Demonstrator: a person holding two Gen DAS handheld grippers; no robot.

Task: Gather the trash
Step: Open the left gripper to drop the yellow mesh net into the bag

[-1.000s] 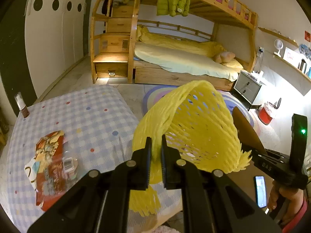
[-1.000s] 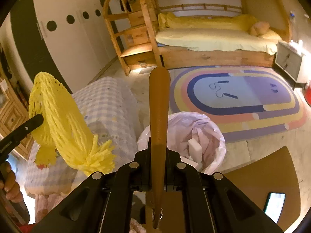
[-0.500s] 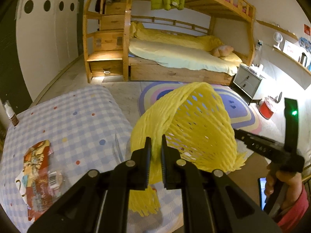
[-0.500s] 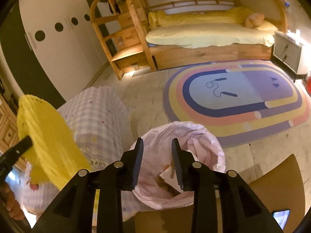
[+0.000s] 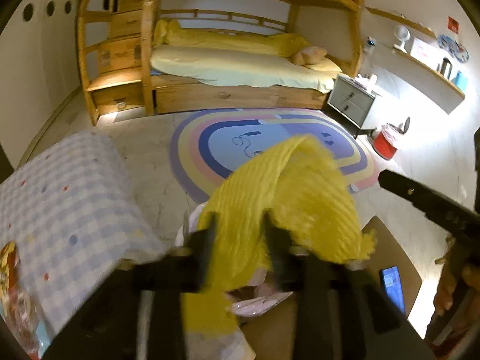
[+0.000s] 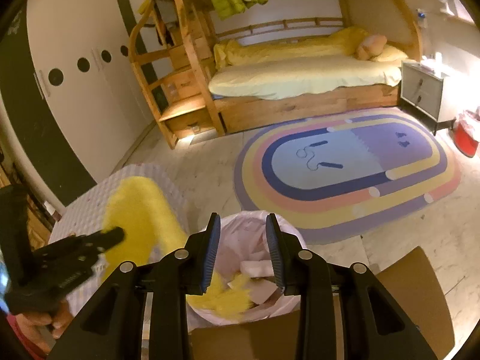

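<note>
A yellow foam net (image 5: pixel 288 198) hangs stretched and blurred, its frayed lower end inside the bin. The pink-lined trash bin (image 6: pixel 240 231) stands open, already holding crumpled white scraps (image 6: pixel 255 267).

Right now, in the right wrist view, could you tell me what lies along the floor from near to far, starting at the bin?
Bin → rug → bed.

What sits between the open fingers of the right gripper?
In the right wrist view, the right gripper frames the pink-lined trash bin, with the yellow foam net's frayed end hanging inside.
</note>
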